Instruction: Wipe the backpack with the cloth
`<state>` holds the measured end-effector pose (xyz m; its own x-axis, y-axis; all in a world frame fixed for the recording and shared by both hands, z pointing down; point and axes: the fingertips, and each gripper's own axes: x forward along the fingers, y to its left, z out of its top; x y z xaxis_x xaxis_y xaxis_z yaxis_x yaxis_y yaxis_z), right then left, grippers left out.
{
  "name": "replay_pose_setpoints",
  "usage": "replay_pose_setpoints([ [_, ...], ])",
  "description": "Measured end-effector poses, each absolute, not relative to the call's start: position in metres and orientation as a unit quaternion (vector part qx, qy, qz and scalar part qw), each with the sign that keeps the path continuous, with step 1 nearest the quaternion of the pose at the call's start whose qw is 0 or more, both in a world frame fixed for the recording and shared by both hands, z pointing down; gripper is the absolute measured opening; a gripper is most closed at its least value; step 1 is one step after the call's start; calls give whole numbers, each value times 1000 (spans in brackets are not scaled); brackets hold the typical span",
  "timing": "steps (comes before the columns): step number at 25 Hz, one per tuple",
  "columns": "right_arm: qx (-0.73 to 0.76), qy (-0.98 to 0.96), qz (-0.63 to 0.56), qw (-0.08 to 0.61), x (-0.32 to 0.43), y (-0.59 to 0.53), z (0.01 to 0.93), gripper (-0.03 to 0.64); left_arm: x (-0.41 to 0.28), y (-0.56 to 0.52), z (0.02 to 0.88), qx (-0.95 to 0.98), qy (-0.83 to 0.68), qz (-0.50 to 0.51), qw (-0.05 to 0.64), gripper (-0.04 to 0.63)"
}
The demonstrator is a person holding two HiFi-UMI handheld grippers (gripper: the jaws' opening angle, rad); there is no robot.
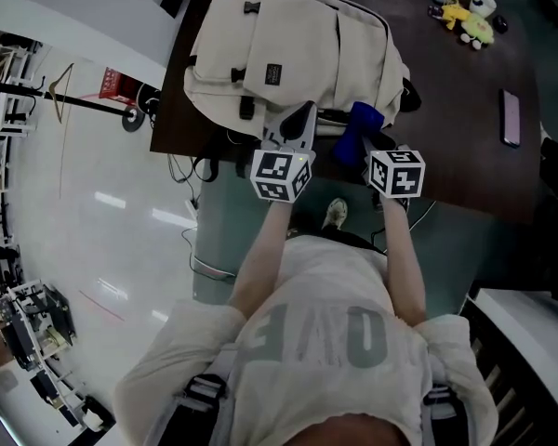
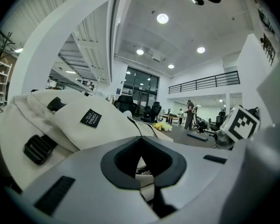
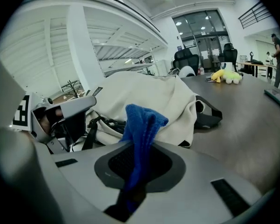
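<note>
Our right claw (image 3: 139, 169) pinches the blue cloth (image 3: 142, 122), which stands up just short of the cream backpack (image 1: 298, 54). Our left claw (image 2: 144, 169) is closed on the backpack's near edge. Beyond, the backpack lies on the dark desk (image 1: 456, 100), with a yellow toy (image 1: 470, 21) well apart near the far side.

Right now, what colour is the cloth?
The cloth is blue; right gripper view shows it best.
</note>
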<state>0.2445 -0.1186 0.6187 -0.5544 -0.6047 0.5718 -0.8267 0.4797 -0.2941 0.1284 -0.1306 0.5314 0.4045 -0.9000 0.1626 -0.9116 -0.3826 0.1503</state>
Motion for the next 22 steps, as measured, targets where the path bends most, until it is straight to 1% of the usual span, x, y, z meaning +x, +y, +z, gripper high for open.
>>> replay_pose_setpoints([
  [6, 434, -833, 273, 208, 254, -122, 619, 40, 122, -134, 533, 825, -553, 22, 113, 3],
  [15, 479, -808, 277, 203, 289, -129, 622, 40, 130, -137, 531, 832, -544, 23, 111, 3],
  [22, 482, -804, 283, 203, 292, -130, 618, 40, 130, -135, 528, 833, -541, 20, 117, 3],
])
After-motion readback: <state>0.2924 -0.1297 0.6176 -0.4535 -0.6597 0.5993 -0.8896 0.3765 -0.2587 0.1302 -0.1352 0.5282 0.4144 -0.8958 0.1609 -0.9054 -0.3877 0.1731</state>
